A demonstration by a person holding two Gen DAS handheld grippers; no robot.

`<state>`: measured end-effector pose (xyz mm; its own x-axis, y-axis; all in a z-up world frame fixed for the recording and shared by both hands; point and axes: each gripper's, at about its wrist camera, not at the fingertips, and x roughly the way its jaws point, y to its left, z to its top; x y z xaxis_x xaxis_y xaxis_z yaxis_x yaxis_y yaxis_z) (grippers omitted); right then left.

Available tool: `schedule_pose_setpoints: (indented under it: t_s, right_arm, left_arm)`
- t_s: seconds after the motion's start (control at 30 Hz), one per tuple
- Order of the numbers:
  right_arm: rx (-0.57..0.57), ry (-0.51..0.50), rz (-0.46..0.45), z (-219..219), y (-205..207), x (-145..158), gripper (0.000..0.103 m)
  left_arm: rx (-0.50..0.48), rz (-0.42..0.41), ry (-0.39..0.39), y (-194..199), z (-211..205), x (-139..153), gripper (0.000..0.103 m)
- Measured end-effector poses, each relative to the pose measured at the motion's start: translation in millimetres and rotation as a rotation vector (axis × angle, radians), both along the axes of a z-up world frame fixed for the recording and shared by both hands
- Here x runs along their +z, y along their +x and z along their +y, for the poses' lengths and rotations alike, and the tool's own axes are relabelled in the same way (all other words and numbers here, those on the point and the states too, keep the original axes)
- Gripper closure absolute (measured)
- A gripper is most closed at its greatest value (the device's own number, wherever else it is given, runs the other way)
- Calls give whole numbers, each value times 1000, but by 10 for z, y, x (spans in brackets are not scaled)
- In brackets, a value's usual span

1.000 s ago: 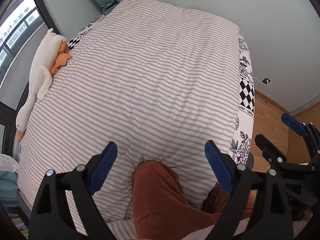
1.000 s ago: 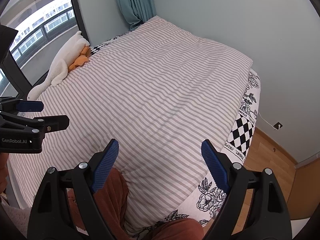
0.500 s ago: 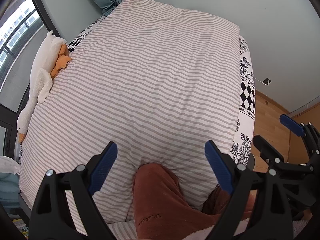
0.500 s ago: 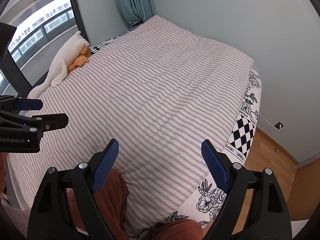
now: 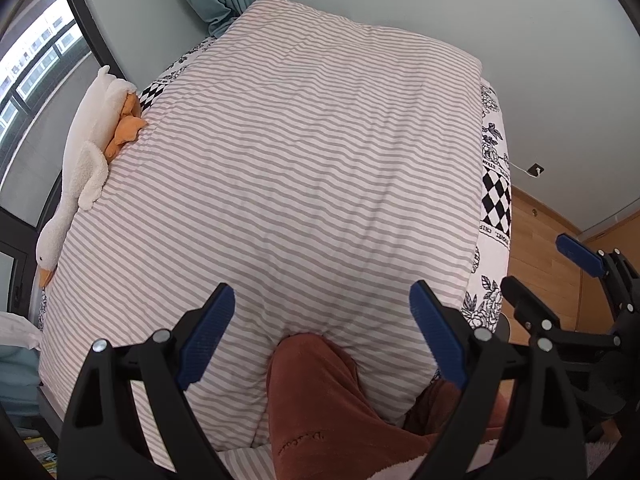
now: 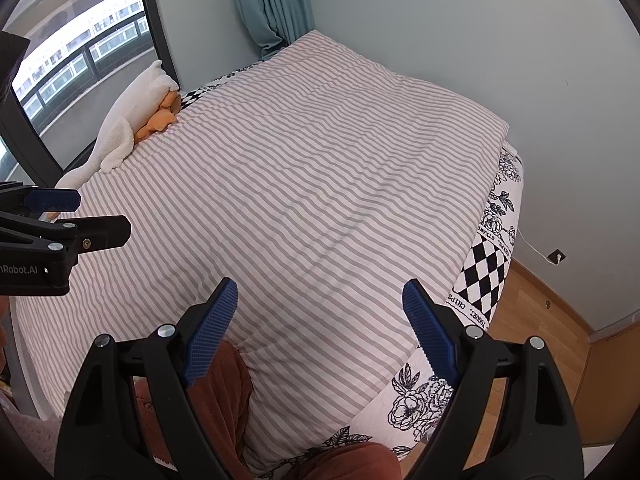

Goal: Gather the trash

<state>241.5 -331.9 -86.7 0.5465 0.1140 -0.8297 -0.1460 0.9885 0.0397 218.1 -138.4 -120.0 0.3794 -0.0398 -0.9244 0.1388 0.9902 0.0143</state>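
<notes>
No trash shows in either view. My left gripper (image 5: 322, 320) is open above the near edge of a bed covered by a grey-and-white striped duvet (image 5: 288, 168), with nothing between its blue pads. My right gripper (image 6: 316, 314) is also open and empty, over the same duvet (image 6: 320, 168). The right gripper appears at the right edge of the left wrist view (image 5: 560, 276), and the left gripper at the left edge of the right wrist view (image 6: 72, 216). A person's knee in rust-brown trousers (image 5: 320, 392) presses against the bed below the grippers.
A white plush goose (image 5: 88, 152) with orange feet lies along the bed's left side by the window (image 6: 80, 52). A black-and-white patterned sheet (image 5: 496, 204) hangs at the right edge. Wooden floor (image 6: 532, 308) lies to the right; a teal curtain (image 6: 268, 4) hangs at the far corner.
Both views have shifted only slightly over the bed. The jaws stay wide and nothing was picked up.
</notes>
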Motion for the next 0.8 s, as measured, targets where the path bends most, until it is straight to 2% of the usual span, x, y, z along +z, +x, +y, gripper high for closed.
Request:
schedule_pose_setpoints:
  t_s: [0.8]
  right_arm:
    - [10, -5, 19, -41, 162, -11, 21]
  left_arm:
    - [-10, 32, -7, 151, -42, -6, 14]
